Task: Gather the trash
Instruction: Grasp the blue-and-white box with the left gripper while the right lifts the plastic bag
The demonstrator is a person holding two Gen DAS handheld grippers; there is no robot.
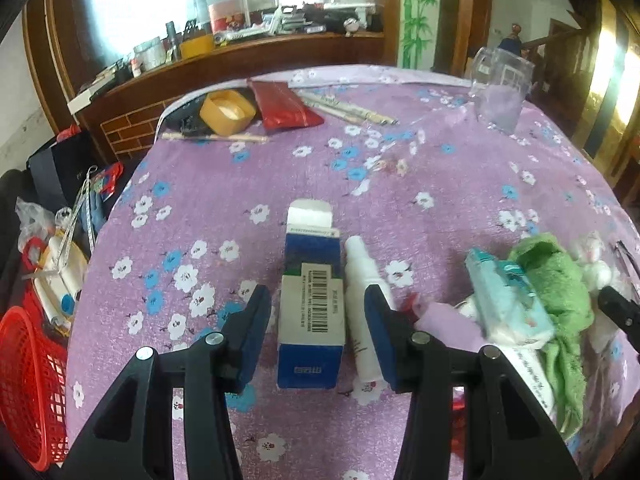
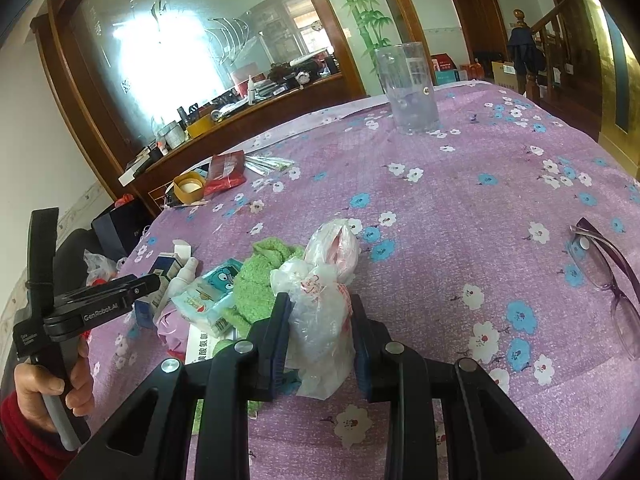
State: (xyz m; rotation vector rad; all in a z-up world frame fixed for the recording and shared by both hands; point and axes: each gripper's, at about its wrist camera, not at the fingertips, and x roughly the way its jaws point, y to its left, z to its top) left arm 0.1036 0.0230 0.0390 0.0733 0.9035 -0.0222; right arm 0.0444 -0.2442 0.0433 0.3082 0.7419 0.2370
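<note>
My left gripper [image 1: 318, 300] is open, its fingers either side of a blue-and-white carton [image 1: 312, 304] with an open flap and a white spray bottle [image 1: 362, 304], both lying on the purple flowered tablecloth [image 1: 460, 184]. My right gripper [image 2: 320, 316] is closed on a crumpled clear plastic bag [image 2: 324, 300] with red print. Left of it lie a green towel [image 2: 260, 276], a teal tissue pack [image 2: 208, 296] and the carton [image 2: 166, 266]. The left gripper's body shows in the right wrist view [image 2: 100, 300].
A red basket [image 1: 28, 384] sits below the table's left edge. A clear plastic cup [image 2: 410, 88] stands at the far side. Glasses [image 2: 612, 276] lie at right. A yellow tape roll [image 1: 227, 112], red pouch [image 1: 284, 106] and sachets lie at the far left.
</note>
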